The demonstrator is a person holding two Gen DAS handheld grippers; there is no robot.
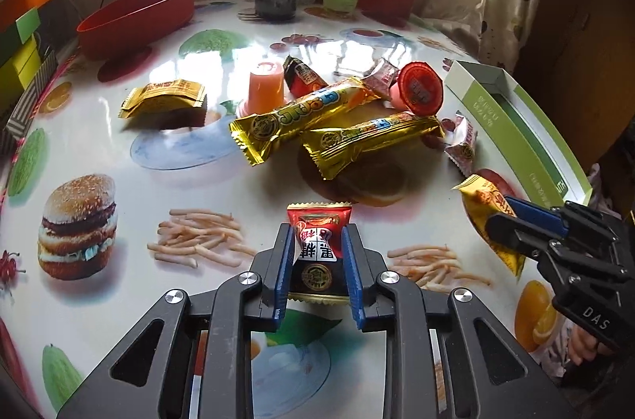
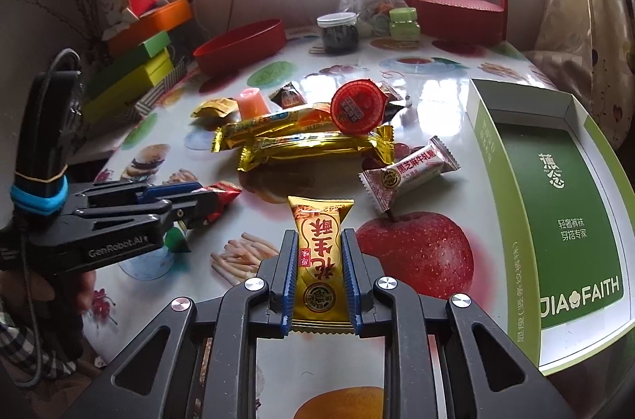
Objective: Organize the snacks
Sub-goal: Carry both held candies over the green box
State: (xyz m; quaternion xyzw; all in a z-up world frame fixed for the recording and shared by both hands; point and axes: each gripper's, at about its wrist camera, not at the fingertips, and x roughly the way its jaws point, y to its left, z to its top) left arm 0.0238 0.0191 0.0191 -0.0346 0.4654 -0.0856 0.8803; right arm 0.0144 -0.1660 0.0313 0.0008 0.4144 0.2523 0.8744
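your left claw (image 1: 317, 248) is clamped on a red and black snack packet (image 1: 317, 244); its lower end is hidden behind the blue pads (image 1: 282, 272), and the small print on it is hard to read. your right claw (image 2: 319, 260) is clamped on a gold peanut packet (image 2: 319, 260), whose bottom edge is also partly covered by the fingers. in the left view this gold packet shows only as a corner, the rest is behind the right claw.

ahead of the left claw lies the pile: two long gold bars (image 1: 305, 113) crossing each other, an orange jelly cup (image 1: 265, 85) upside down, a red-lidded jelly cup (image 1: 420, 89) tipped on its side, a small gold packet (image 1: 164, 97) to the far left. ahead and right of the right claw lies a white sesame candy packet (image 2: 408, 173), just beside the open green box (image 2: 555, 204) (its near end is cut off by the frame). far ahead stand a red oval bowl (image 2: 240, 44), a dark jar (image 2: 339, 32) and a red basket (image 2: 456, 4). nothing stands between the right claw and the box.

each held packet has its long axis along the fingers, the top end pointing away from you, over the printed table (image 1: 119, 260).
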